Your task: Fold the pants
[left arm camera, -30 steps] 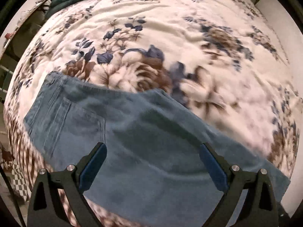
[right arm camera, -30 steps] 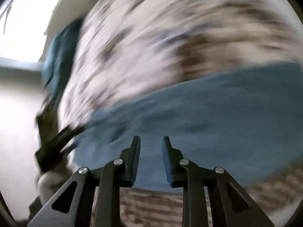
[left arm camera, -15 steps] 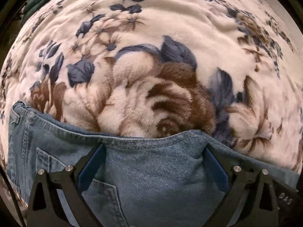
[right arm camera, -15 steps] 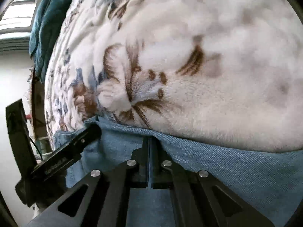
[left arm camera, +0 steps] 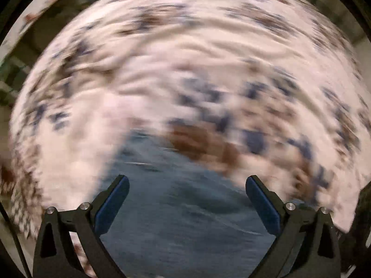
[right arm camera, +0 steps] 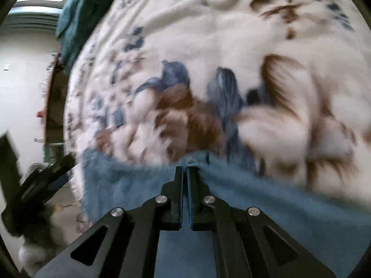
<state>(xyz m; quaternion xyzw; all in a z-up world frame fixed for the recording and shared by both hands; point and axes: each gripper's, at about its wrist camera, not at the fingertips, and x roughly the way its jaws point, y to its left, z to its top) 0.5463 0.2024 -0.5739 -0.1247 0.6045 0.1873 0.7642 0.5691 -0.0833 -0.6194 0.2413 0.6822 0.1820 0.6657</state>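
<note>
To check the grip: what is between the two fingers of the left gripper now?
In the left wrist view, the left gripper is open and only the blue jeans show in its gap, lying on the floral blanket; the blur hides any contact.

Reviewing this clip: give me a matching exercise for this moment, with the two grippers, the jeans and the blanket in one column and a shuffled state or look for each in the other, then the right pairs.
Column one:
1. left gripper
2. right gripper
3. jeans
4. blanket

Column two:
A. cream, with blue and brown flowers
B. jaws shut on a denim edge
C. blue denim, lying on the bed cover
D. jaws wide apart, nothing pinched between them

Pairs: 1-D, 2-B, 3-C, 4-A
</note>
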